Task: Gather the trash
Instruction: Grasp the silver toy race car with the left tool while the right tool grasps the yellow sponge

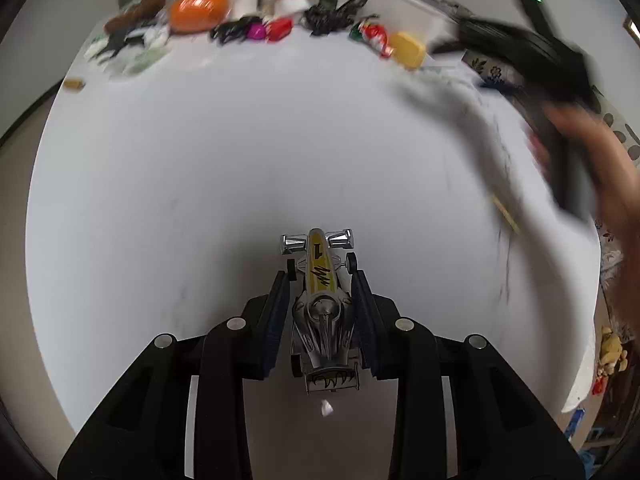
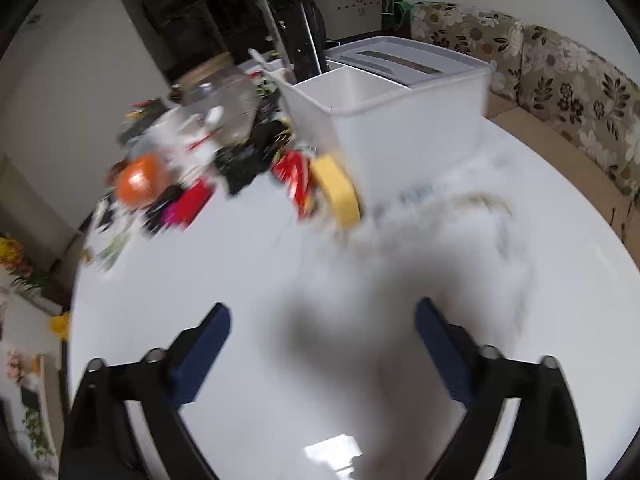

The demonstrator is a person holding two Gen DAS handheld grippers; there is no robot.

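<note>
Gripping a silver-and-yellow toy race car by its flanks, the left gripper hangs over the white table, litter heaped along the far edge. Right wrist view: the right gripper gapes wide, holding nothing, facing the blurred litter beside a white bin.

— What do you have under you?
— A white table, its middle bare.
— And lying on it?
— Along the top of your frame: an orange ball, a red wrapper, a yellow sponge, black scraps; upper right in your right view, a white bin.
</note>
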